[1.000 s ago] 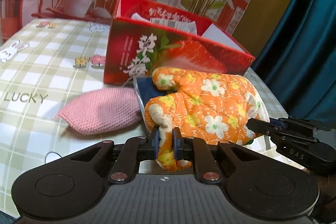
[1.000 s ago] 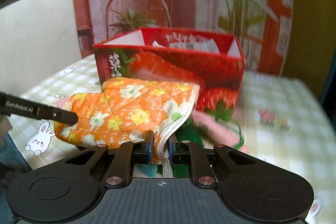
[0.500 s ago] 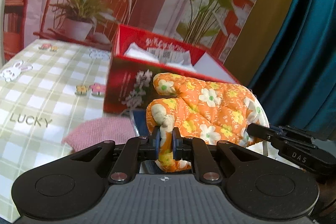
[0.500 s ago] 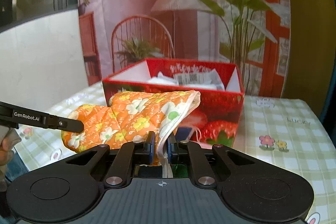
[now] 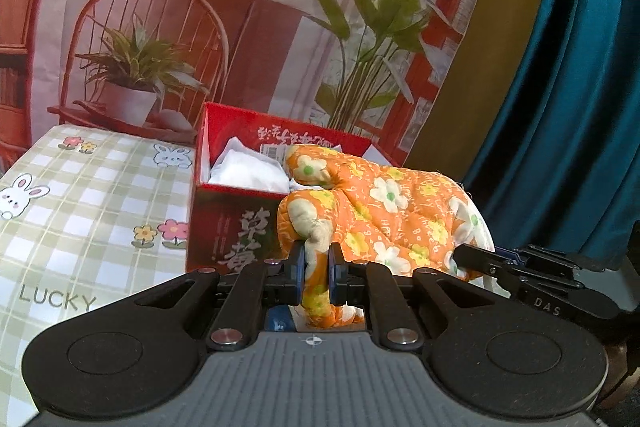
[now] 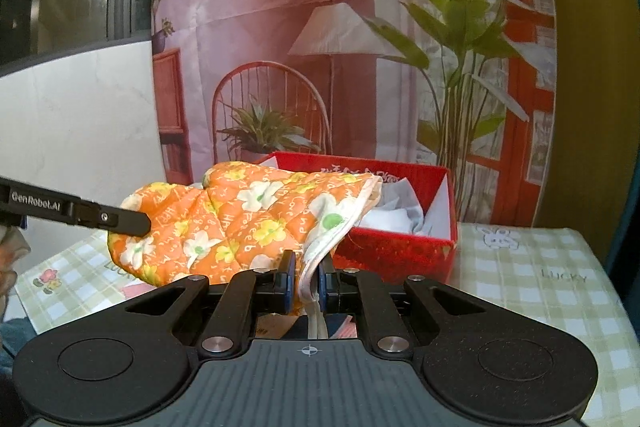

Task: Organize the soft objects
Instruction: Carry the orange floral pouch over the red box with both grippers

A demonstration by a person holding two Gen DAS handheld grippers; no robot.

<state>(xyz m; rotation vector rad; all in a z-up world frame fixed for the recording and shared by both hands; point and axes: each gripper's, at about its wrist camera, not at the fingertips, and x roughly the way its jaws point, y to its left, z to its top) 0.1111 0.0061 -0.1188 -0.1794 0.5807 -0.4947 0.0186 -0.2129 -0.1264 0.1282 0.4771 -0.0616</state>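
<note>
Behind the table hung a printed backdrop (image 5: 248,7) of a lamp, a red wicker chair and potted plants, with a teal curtain (image 5: 568,107) at the right of the left-wrist view. Checked tablecloth (image 5: 80,211), green and white, with rabbits, flowers and the word LUCKY, covered the surface. Red strawberry-print box (image 5: 236,223) stood open at frame centre, white soft items (image 5: 248,171) lying inside. Orange flowered oven mitt (image 5: 384,211) hung in the air in front of the box, about level with its rim, stretched between the two tools. Left gripper (image 5: 317,269), low centre of its own view, had its fingers pressed on the mitt's rounded end, cloth bunched between the blue pads. Right gripper (image 6: 307,277) pinched the white-trimmed cuff edge at lower centre of its view, trim hanging down between the pads. Each tool's fingertip showed in the other's view: the right at the mitt's right edge, the left at its left edge. Box's far wall carried printed characters, upside down in the left-wrist view.
</note>
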